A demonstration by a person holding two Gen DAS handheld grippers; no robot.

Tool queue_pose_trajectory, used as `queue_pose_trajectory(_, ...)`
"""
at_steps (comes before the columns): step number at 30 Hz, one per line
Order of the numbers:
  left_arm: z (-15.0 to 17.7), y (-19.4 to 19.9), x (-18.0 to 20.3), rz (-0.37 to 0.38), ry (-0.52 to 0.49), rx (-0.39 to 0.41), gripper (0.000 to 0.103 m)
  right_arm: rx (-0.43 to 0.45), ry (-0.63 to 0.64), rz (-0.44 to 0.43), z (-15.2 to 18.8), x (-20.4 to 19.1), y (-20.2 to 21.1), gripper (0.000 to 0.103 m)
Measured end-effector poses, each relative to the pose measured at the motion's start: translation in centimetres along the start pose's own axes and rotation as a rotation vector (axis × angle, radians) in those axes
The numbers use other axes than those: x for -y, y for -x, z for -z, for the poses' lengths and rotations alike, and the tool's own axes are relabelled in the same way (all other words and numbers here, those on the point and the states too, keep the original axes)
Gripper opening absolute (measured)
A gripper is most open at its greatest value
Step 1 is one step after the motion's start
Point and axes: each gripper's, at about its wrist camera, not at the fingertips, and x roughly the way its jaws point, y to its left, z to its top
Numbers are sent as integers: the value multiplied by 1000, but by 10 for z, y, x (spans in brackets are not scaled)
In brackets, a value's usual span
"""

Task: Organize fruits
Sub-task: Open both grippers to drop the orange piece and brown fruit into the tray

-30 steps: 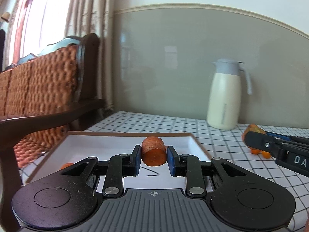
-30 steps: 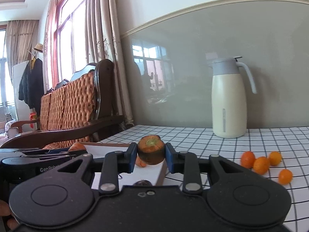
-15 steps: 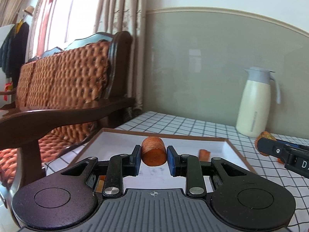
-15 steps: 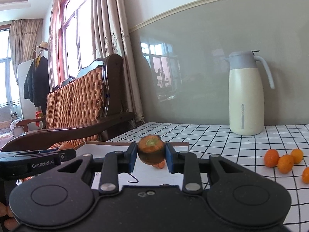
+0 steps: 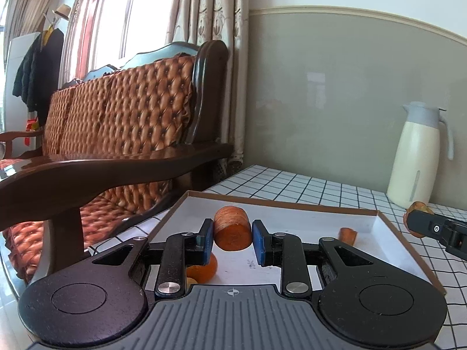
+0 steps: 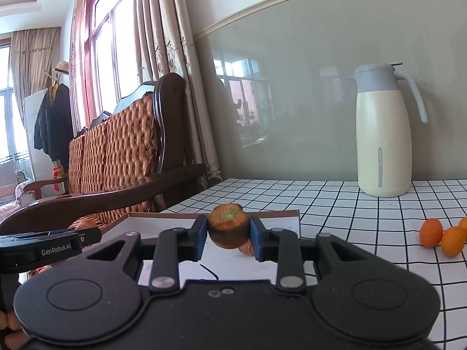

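A person works two hand-held grippers over a shallow white tray (image 5: 388,230) at the near corner of a checked table; the left gripper (image 5: 232,237) is clamped on a cut carrot chunk (image 5: 232,227), its blue pads (image 5: 206,240) pressing the rounded sides so the flat orange face points back at the camera, and it hangs above the tray's floor, apparently so the piece can be dropped inside the rim rather than on the cloth; the right gripper (image 6: 228,236) is likewise closed on a carrot top (image 6: 228,227), the stub end with its green core turned up, held over the tray's near edge, seemingly waiting its turn; two smaller carrot pieces already lie in the tray, one under the left gripper's pad (image 5: 202,269) and one toward the tray's far right side (image 5: 348,234), which suggests the tray is the collecting place; three small orange fruits (image 6: 431,232) sit on the cloth well to the right of the tray, not yet gathered; a cream jug (image 6: 383,134) stands beyond the tray against the wall, clear of the work.
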Motion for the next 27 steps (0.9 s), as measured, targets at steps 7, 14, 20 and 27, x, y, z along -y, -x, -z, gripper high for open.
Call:
queue_pose_trajectory(7,-3,-13,-2,-11,10,-16,29,-24,-11,10,0,0,-15,23)
queue_pose_trajectory(14,-7,-33,1,-21,11,-37,29,-59,-17,44,-2,5,-34,25)
queue_pose_trajectory(20,-7,-70,1,-33,30,-147,29,-46,-85,76,-3,20,-37,43)
queue_pose_trajectory(27,-13,-44,11,-49,14,-28,103,66,-131,46,-13,28,-7,82)
